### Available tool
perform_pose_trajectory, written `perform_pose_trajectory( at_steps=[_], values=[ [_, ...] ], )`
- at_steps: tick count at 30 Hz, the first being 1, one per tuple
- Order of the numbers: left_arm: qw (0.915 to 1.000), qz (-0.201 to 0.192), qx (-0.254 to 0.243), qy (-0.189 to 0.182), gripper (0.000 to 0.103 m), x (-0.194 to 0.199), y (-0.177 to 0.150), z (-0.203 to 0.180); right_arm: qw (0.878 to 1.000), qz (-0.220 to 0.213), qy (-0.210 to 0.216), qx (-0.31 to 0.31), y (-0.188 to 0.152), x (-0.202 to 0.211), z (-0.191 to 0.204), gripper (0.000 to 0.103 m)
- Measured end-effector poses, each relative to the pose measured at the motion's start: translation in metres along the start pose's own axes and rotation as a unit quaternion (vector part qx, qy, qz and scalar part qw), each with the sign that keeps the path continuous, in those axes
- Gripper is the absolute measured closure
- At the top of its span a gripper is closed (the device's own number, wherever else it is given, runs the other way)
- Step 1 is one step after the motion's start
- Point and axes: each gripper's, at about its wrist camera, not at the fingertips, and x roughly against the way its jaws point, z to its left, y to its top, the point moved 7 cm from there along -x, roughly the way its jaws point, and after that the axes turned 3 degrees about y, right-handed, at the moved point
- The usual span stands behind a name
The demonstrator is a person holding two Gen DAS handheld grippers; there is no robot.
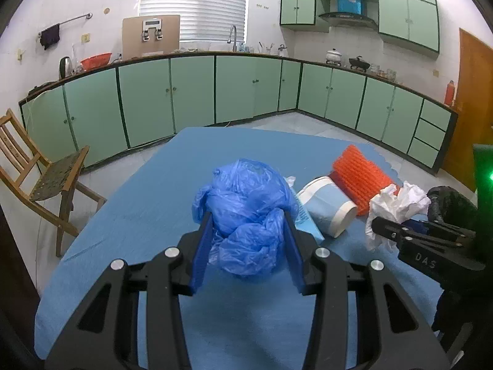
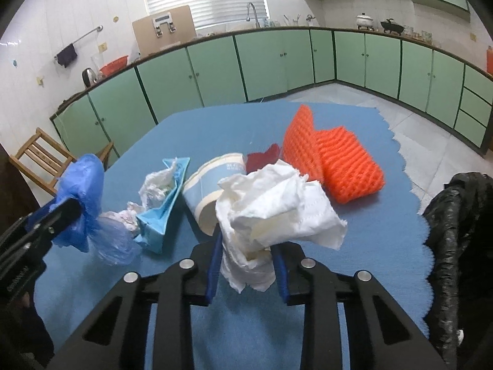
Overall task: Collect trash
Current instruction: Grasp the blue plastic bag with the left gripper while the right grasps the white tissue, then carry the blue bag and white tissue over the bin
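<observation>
my left tool (image 1: 248, 246) was clenched on the blue plastic bag (image 1: 246, 215), its pads pressed into the bunched film on both sides. my right tool (image 2: 246, 265) was grasping the crumpled white tissue (image 2: 277, 209), the wad squeezed between the blue pads and spilling out above them.

the rest of the trash lay on the blue surface (image 2: 246, 333) ahead of both tools. from my right tool, the paper cup (image 2: 209, 185) lay on its side at about 11 o'clock, just behind the tissue, its long axis running from 10 toward 4 with the open mouth toward me. the orange foam net (image 2: 332, 166) sat at 1 o'clock, well beyond the cup. the light blue folded paper (image 2: 166, 209) with a tissue scrap in it lay at 10 o'clock, between the cup and my left tool. i judged the black bin bag (image 2: 456, 246), at 3 o'clock off the edge of the surface, to be where the tissue should go, so my right hand was the nearer one and the swing would be rightward.

the right wrist view showed the folded paper fully and a dark red scrap (image 2: 262, 160) behind the cup; the left wrist view hid most of both behind the blue bag.
</observation>
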Motion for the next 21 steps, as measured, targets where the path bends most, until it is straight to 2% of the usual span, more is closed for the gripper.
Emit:
perform_pose_trajectory(
  at_steps=[11,21],
  values=[
    [0.9991,-0.021,-0.020,-0.030,0.061,0.021,0.016,-0.039,0.999,-0.040,-0.014,-0.004,0.017,0.056,-0.017,0.073],
    [0.9956,-0.037,-0.039,-0.077,0.061,0.039,0.028,-0.087,0.996,-0.073,-0.042,-0.009,0.026,0.107,-0.044,0.073]
  ],
)
